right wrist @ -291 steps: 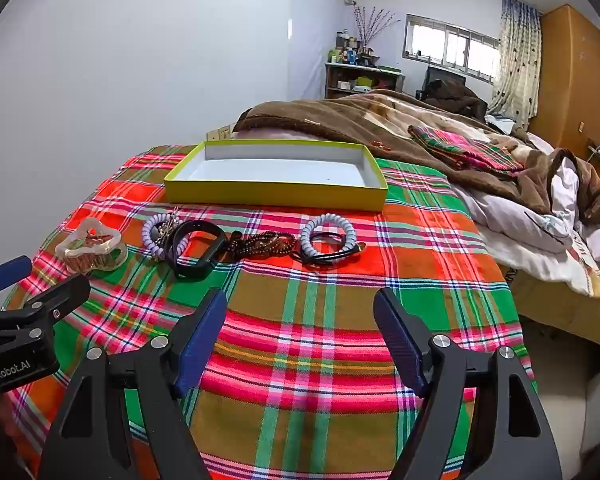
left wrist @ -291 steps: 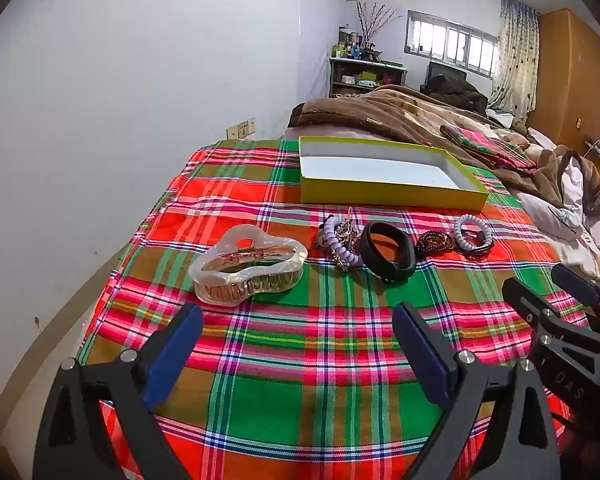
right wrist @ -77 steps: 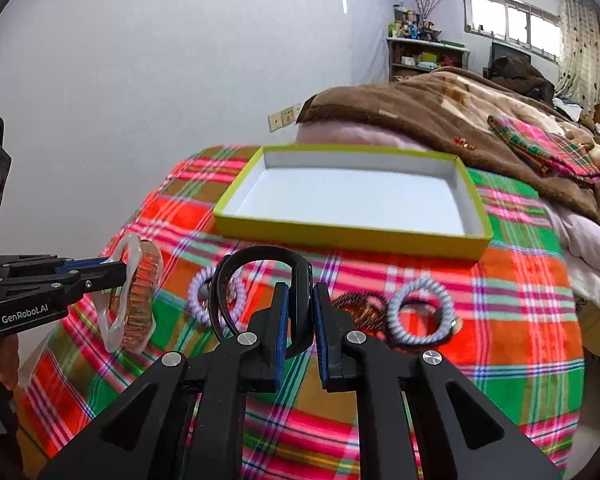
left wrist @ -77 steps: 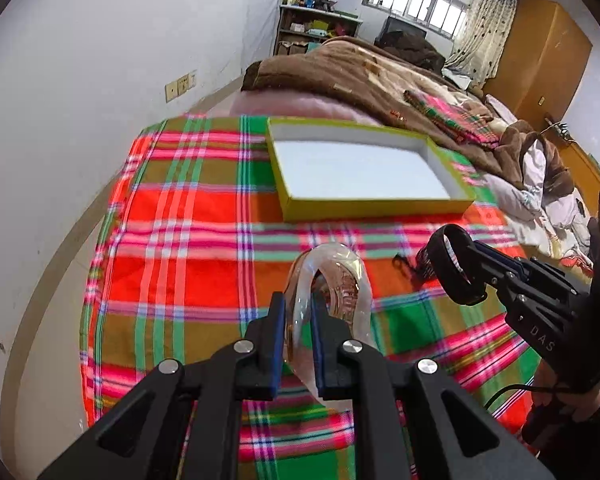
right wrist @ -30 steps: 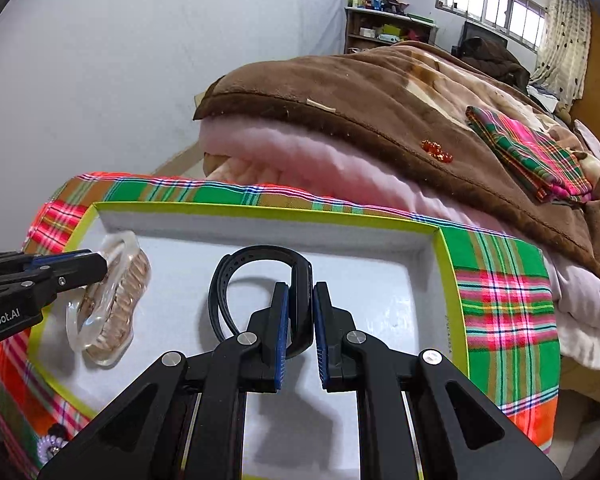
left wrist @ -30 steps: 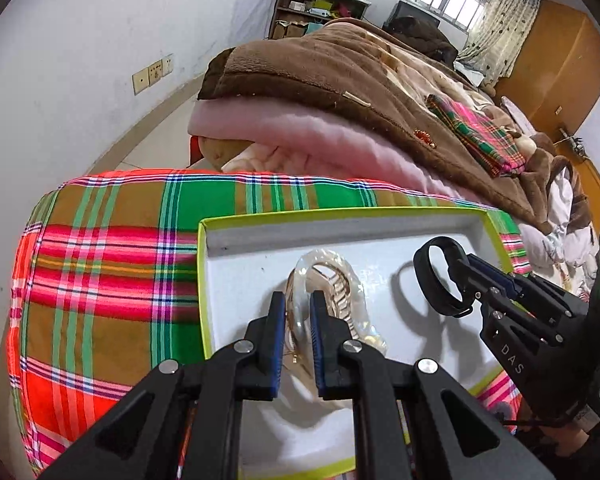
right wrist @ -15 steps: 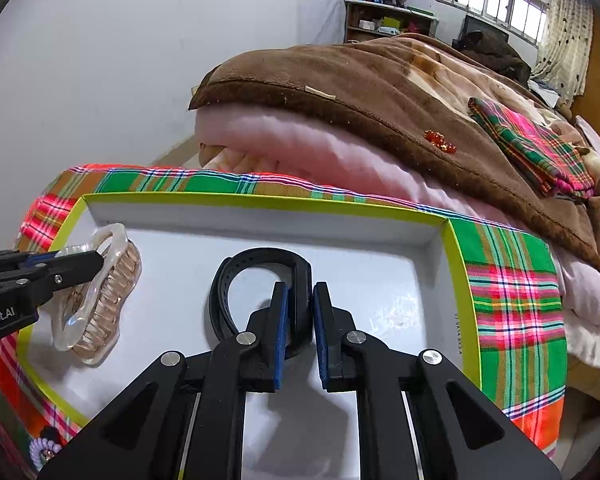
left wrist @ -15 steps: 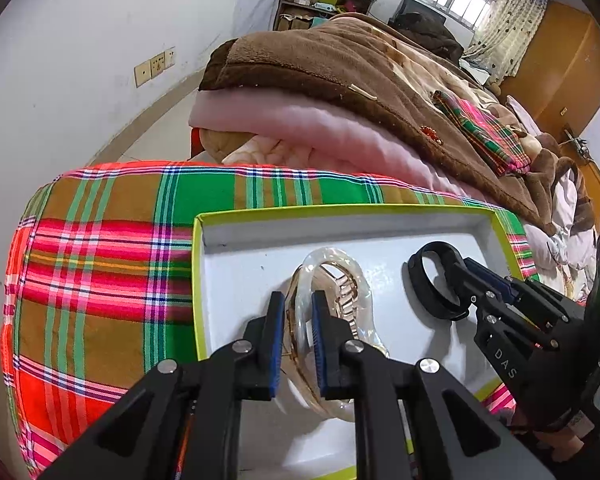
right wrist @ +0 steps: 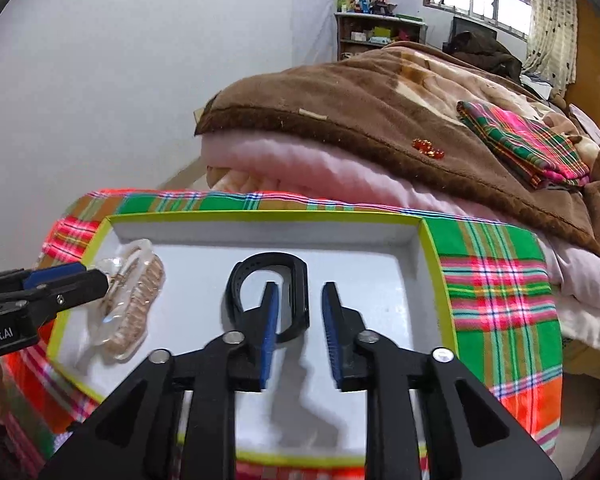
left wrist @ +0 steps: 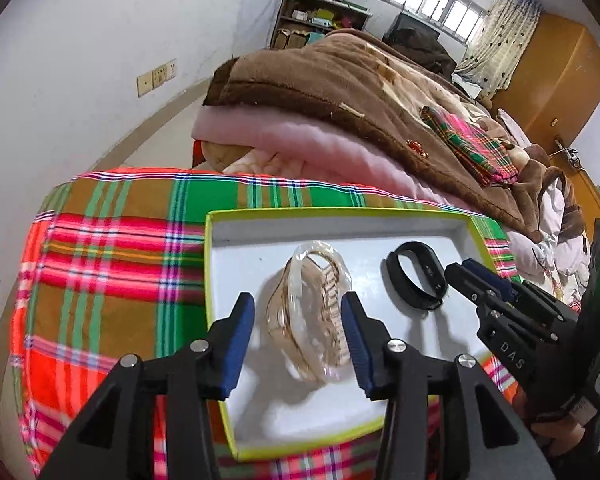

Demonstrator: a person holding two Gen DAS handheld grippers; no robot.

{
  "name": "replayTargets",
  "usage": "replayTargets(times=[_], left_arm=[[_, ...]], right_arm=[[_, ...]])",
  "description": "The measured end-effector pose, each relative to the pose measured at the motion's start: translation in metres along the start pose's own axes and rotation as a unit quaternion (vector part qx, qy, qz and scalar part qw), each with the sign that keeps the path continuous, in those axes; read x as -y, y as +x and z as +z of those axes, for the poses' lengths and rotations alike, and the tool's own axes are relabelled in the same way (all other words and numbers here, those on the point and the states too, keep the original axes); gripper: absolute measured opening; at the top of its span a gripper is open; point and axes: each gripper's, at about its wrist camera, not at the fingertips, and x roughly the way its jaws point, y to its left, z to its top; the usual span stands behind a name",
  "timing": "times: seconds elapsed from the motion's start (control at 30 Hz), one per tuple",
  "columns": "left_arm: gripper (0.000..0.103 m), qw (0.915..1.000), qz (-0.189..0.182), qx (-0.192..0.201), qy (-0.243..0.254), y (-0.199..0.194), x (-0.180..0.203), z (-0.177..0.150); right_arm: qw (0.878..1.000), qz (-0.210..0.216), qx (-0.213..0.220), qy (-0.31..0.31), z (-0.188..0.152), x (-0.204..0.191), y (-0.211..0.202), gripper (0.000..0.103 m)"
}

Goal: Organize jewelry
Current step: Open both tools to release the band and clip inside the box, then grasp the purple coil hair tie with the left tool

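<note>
A yellow-rimmed box [left wrist: 210, 264] with a white floor lies on the plaid cloth; it also shows in the right wrist view [right wrist: 430, 240]. A clear hair claw [left wrist: 312, 312] lies in its left part, between the open fingers of my left gripper [left wrist: 298, 320], which no longer grip it. The claw also shows in the right wrist view [right wrist: 130, 312]. A black band [right wrist: 268, 280] lies in the middle of the box, just ahead of my open right gripper [right wrist: 298, 312]. The band shows in the left wrist view [left wrist: 414, 280] too.
A folded brown blanket [right wrist: 380, 108] on pink bedding [left wrist: 300, 148] rises just behind the box. The plaid cloth [left wrist: 108, 264] covers the surface around the box. A white wall [left wrist: 80, 60] stands to the left.
Both grippers have opened. The hair claw and the black band, held half a second ago, now lie loose on the box floor.
</note>
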Motion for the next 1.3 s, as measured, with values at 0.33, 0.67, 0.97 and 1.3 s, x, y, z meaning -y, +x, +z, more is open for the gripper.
replayTargets(times=[0.33, 0.67, 0.97, 1.3], left_arm=[[0.057, 0.9991, -0.005, 0.041, 0.014, -0.048, 0.001, -0.039], [0.058, 0.9989, -0.015, 0.044, -0.009, -0.069, -0.013, -0.087], [0.064, 0.9984, -0.042, 0.023, -0.029, -0.068, -0.015, -0.125], [0.060, 0.9984, -0.026, 0.008, -0.050, -0.056, -0.016, -0.141]], right_arm=[[0.999, 0.021, 0.038, 0.017, -0.024, 0.001, -0.053, 0.028], [0.998, 0.037, 0.048, 0.029, -0.065, 0.005, -0.084, 0.028], [0.997, 0.037, 0.049, 0.041, -0.099, 0.015, -0.099, 0.028], [0.995, 0.005, 0.033, 0.091, -0.125, 0.058, -0.096, 0.029]])
